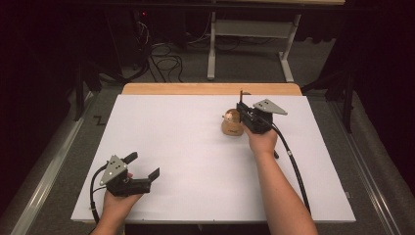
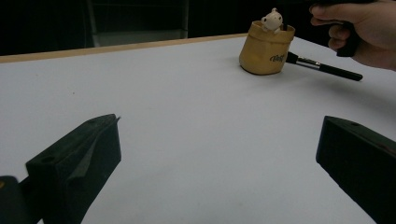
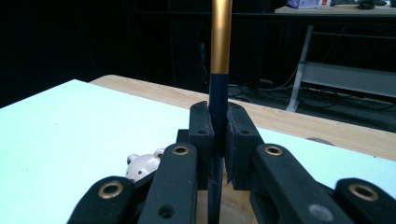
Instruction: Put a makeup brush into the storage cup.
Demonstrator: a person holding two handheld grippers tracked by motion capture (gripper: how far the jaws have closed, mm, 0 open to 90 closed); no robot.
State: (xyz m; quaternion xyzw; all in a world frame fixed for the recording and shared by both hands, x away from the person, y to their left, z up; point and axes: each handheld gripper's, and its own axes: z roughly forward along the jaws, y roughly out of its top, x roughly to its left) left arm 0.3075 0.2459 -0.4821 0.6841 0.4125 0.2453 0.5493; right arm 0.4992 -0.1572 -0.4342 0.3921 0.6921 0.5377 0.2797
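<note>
While the right claw (image 3: 219,135) is clamped narrow on a dark-handled brush (image 3: 219,56), the brush stands upright between the pads, its long axis running straight up and down, its gold band above the jaws and its dark shaft passing down below them. Directly beneath sits the tan holder (image 1: 231,126) with a small bear figure (image 3: 142,166) at its rim, so the coming move, as I judge it, turns on the vertical line from brush to holder mouth; which end of the brush points down I cannot tell. A second brush (image 2: 324,69) lies flat on the tabletop (image 1: 195,147) just beside the holder, its long axis level, one end at the holder's base. Well apart, at the near left, the left claw (image 1: 145,165) gapes wide with nothing in it; the right hand (image 1: 262,142) is far nearer.
</note>
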